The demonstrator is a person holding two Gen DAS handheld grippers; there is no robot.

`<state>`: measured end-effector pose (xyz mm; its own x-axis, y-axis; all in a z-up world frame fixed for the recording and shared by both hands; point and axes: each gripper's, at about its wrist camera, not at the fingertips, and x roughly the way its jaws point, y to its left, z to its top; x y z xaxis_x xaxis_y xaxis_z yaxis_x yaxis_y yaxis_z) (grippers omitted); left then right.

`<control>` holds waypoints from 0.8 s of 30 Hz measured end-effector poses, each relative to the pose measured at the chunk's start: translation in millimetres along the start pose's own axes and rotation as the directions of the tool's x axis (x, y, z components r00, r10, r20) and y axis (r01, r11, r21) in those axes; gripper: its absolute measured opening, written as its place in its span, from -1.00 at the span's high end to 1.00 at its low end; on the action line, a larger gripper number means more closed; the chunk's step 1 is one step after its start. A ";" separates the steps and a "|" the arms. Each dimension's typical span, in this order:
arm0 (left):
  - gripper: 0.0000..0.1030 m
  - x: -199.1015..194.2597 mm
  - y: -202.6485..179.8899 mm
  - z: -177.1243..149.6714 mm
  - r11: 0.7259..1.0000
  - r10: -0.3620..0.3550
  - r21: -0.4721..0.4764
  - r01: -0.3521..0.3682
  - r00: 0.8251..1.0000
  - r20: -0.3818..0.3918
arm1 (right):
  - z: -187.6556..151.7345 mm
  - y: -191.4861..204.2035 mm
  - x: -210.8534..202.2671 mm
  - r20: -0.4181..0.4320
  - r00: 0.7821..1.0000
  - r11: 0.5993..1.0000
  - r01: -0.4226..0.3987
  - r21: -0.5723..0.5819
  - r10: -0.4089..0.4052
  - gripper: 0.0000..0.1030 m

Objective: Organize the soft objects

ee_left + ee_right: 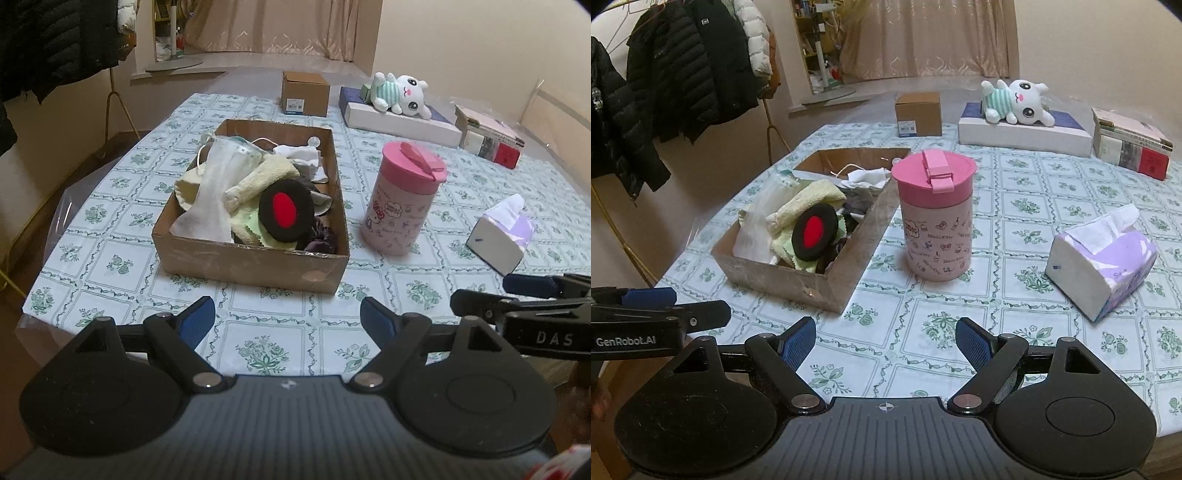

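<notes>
A shallow cardboard box (251, 258) sits on the floral tablecloth (110, 236), heaped with soft things: a black felt disc with a red oval (286, 210), a rolled cream towel (264, 181), a white gauzy cloth (214, 195) draped over the near left corner, pale green cloths (255, 223) beneath, and a dark purple fabric (325, 238) in the near right corner; just right of the box, apart from it, stands a pink Hello Kitty tumbler (400, 199) with its flip lid shut; further right lies a soft tissue pack (498, 236) with a sheet poking out.

At the far edge are a small closed carton (304, 94), a white plush rabbit in a striped green top (400, 94) lying on a flat white-and-navy box (402, 123), and a stack of books (487, 136) to the right.

The left gripper (287, 314) hovers over bare cloth near the box, jaws spread wide with nothing between them; the right gripper (885, 341) is likewise wide open and empty, nearer the tumbler.

The left view looks straight into the box and catches the right gripper's fingers (528, 286) at its right edge; the right view shows the box from its side, the purple print on the tissue pack, the puffer jackets (676, 77) hanging at far left, and the left gripper's fingers (650, 295) at its left edge.
</notes>
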<state>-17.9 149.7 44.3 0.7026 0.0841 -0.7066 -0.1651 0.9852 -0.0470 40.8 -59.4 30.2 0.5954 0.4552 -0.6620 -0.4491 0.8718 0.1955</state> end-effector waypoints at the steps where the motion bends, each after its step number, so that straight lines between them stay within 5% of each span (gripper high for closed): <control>1: -0.63 0.7 -0.4 -0.2 1.000 0.003 0.003 -0.003 1.000 -0.001 | 0.1 -0.1 0.1 0.001 1.000 1.000 0.000 0.000 0.000 -0.60; 24: -0.63 6.1 -0.6 -1.4 0.999 0.030 0.017 -0.030 1.000 -0.002 | 1.4 -4.5 5.7 -0.008 1.000 1.000 0.015 0.003 -0.015 -0.60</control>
<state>-14.5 149.4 39.0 0.6958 0.1130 -0.7093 -0.1743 0.9846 -0.0142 47.1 -60.5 26.6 0.5970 0.4409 -0.6702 -0.4384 0.8789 0.1877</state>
